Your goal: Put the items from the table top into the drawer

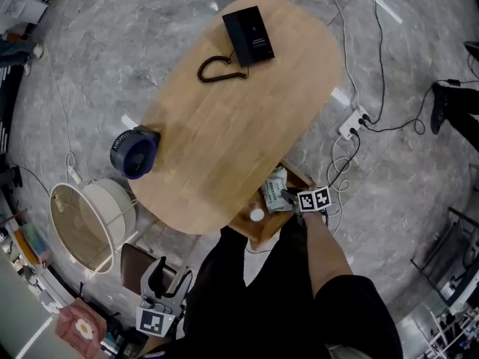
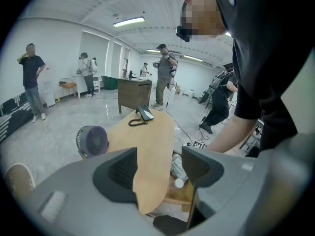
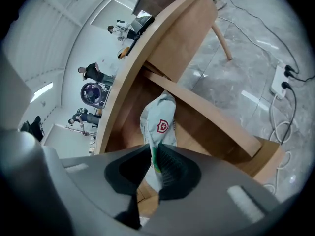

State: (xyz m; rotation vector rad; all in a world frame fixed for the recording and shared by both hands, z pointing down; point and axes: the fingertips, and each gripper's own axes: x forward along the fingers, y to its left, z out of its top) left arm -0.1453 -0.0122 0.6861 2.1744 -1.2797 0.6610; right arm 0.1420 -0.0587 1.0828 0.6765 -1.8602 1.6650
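Step in hand: setting the packet (image 3: 157,118) down in the open drawer (image 1: 258,232). From the head view, the drawer stands out from under the tabletop (image 1: 224,137) at its 5 o'clock end.

Right gripper (image 3: 152,157): fingers clenched on the packet, pads pressing its lower part from both sides. The packet's body rises from the pinch toward 12 o'clock, its red shield mark facing me. A short tail of it shows below the pads at 6 o'clock. It hangs inside the drawer opening, under the tabletop's edge. I cannot tell whether its far end touches the drawer floor.

Left gripper (image 2: 158,167): fingers released, nothing between them. It is held off the tabletop's near end, well apart from the drawer.

How I judge this is best done:
- Keep the descent slow and the packet inside the drawer walls, because the tabletop edge overhangs at 11 o'clock.
- Let the packet's far end settle first, beside the white-capped bottle (image 1: 257,215) and not on it.
- Open the fingers only once the packet lies slack, then back out along the line of entry.

Not yet stowed: the phone (image 1: 249,36) at the tabletop's 12 o'clock end and the fan (image 1: 135,152) at its 9 o'clock edge.
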